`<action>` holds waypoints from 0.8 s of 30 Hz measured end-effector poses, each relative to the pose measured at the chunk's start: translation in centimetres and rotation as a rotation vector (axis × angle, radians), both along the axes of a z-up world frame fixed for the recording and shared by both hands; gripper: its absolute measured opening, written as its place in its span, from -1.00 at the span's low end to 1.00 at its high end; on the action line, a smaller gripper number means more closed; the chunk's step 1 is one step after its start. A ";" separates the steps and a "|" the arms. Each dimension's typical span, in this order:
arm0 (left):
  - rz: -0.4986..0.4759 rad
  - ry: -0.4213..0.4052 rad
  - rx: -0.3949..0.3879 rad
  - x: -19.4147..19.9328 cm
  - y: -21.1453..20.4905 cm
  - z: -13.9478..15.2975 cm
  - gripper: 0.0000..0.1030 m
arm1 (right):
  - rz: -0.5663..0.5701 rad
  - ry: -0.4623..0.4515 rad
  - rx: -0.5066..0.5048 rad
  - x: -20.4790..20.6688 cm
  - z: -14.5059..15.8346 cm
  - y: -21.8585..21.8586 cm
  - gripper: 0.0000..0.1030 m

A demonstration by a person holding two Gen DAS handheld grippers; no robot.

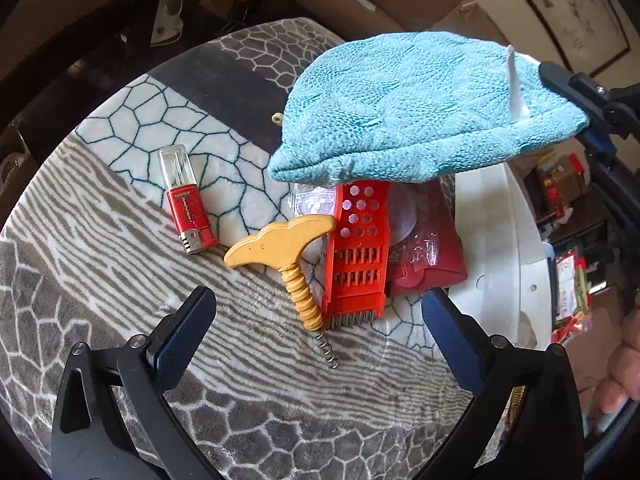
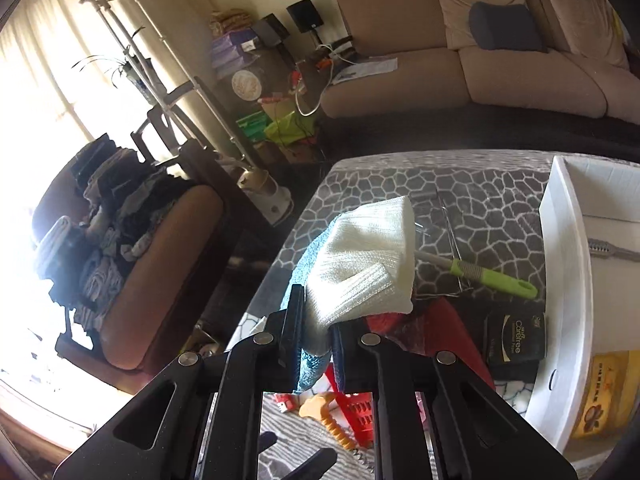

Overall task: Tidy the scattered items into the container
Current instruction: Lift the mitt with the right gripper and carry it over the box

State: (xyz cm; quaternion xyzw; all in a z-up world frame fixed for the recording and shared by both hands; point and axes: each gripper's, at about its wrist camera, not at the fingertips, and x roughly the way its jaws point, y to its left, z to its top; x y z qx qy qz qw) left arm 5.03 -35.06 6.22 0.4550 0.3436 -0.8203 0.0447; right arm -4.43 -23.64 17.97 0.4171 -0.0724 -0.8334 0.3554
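Note:
A teal cloth (image 1: 420, 108) with a white underside (image 2: 360, 264) hangs in the air above the table, and my right gripper (image 2: 316, 320) is shut on its edge; that gripper (image 1: 568, 92) shows at the right of the left wrist view. Below the cloth lie a yellow-handled corkscrew (image 1: 280, 240), a red grater (image 1: 358, 248), a red packet (image 1: 432, 256) and a red lighter (image 1: 188, 204). My left gripper (image 1: 320, 320) stands open just in front of the corkscrew, touching nothing. The white container (image 2: 568, 260) stands to the right, with a yellow packet (image 2: 604, 392) inside.
A green-handled tool (image 2: 480, 274) and a black Carefree packet (image 2: 516, 340) lie on the patterned blanket (image 1: 120, 280) beside the container. A sofa (image 2: 460, 72) and a loaded armchair (image 2: 132, 264) stand beyond the table. A person's hand (image 1: 620, 376) shows at the right edge.

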 end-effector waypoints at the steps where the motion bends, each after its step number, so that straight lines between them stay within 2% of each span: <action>1: 0.004 0.012 -0.003 0.0 0.1 0.3 1.00 | 0.006 0.006 -0.008 0.5 0.9 0.4 -0.78; 5: 0.010 0.075 0.066 0.3 0.2 1.1 1.00 | 0.039 0.028 -0.014 2.6 3.7 1.7 -0.78; 6: 0.009 0.084 0.064 0.3 0.3 1.3 1.00 | 0.047 0.031 -0.015 3.1 4.1 2.1 -0.78; 14: -0.054 0.130 -0.122 -0.3 4.2 3.9 1.00 | 0.060 0.006 -0.044 6.1 5.5 5.9 -0.78; 18: -0.062 0.175 -0.080 -0.1 5.0 4.3 0.96 | 0.053 0.014 -0.039 7.1 5.9 7.7 -0.78; 19: -0.062 0.178 -0.074 -0.1 5.2 4.4 0.91 | 0.046 0.022 -0.032 7.2 5.9 8.2 -0.78; 21: -0.067 0.188 -0.052 -0.2 5.8 4.7 0.69 | 0.030 0.036 -0.018 7.3 6.0 9.3 -0.78; 23: -0.076 0.205 -0.048 -0.1 6.7 5.1 0.13 | 0.015 0.037 -0.010 7.1 5.8 10.4 -0.78; 24: -0.093 0.213 -0.054 -0.1 7.3 5.4 0.04 | 0.006 0.034 -0.007 7.0 5.6 11.0 -0.78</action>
